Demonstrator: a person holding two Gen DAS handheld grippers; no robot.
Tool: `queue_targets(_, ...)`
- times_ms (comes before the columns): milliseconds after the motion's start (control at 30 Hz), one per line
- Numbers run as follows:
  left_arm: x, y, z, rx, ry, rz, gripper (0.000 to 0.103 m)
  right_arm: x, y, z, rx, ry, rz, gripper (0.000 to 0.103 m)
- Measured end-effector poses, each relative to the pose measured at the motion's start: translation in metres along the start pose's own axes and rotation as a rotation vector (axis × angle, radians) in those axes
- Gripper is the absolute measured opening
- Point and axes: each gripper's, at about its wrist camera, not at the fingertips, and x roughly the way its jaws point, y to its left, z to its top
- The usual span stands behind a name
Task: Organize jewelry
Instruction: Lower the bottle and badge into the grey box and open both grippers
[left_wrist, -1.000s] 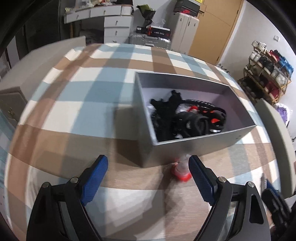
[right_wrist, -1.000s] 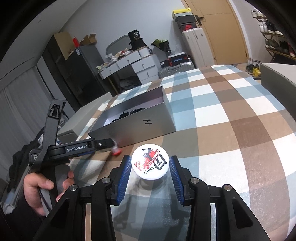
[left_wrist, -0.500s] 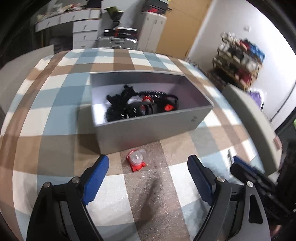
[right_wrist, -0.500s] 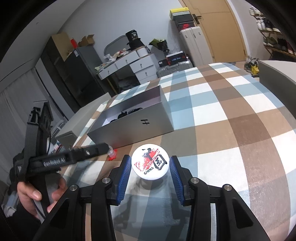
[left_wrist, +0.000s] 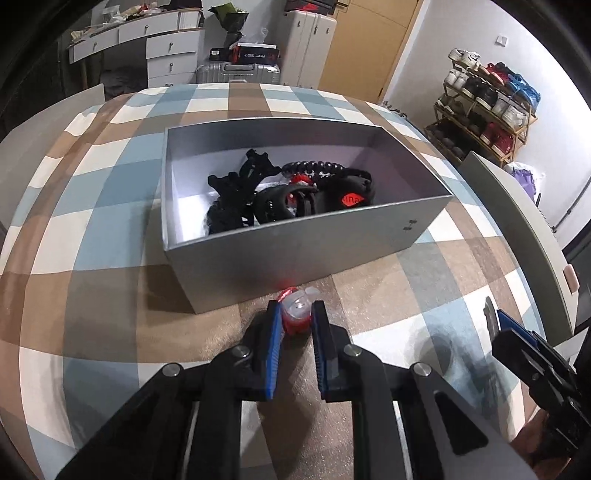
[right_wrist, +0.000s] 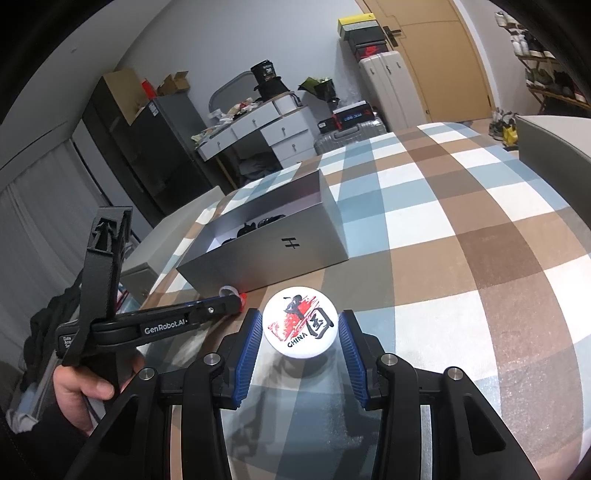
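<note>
an open box (left_wrist: 295, 254) sits on a checked tablecloth (left_wrist: 96, 229), with a heap of jewelry (left_wrist: 284, 195) inside it. just before the box's near wall lies a small clip (left_wrist: 295, 314), between the closing jaws of the left gripper (left_wrist: 295, 321). to the right of the clip, a round badge (right_wrist: 299, 326) stands between the right gripper's (right_wrist: 300, 334) fingers. behind the table are drawers (left_wrist: 170, 48) and suitcases (left_wrist: 236, 72).
</note>
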Motion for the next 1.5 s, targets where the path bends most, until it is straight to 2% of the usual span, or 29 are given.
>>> queue_targets(167, -0.008, 0.000, -0.003, 0.005, -0.018, 0.005, 0.011, -0.001, -0.001, 0.000, 0.008, -0.001, 0.006, 0.042)
queue_targets(467, -0.052, -0.014, -0.018, 0.086, -0.089, 0.006, 0.011, 0.000, 0.002, 0.001, -0.003, 0.001, -0.007, 0.042)
queue_targets(733, -0.070, -0.019, -0.012, 0.129, -0.153, -0.009, 0.011, 0.003, 0.013, 0.008, -0.028, 0.007, -0.010, 0.042)
queue_targets(967, -0.076, -0.013, 0.003, 0.134, -0.195, -0.024, 0.011, 0.009, 0.028, 0.034, -0.069, -0.008, -0.010, 0.042)
queue_targets(1167, -0.076, -0.003, 0.020, 0.116, -0.231, -0.038, 0.011, 0.022, 0.048, 0.062, -0.097, -0.011, 0.035, 0.042)
queue_targets(1367, -0.071, 0.009, 0.042, 0.092, -0.264, -0.056, 0.011, 0.042, 0.066, 0.089, -0.175, 0.002, 0.001, 0.042)
queue_targets(1500, -0.063, 0.020, 0.052, 0.066, -0.265, -0.029, 0.011, 0.059, 0.070, 0.104, -0.192, 0.017, 0.004, 0.042)
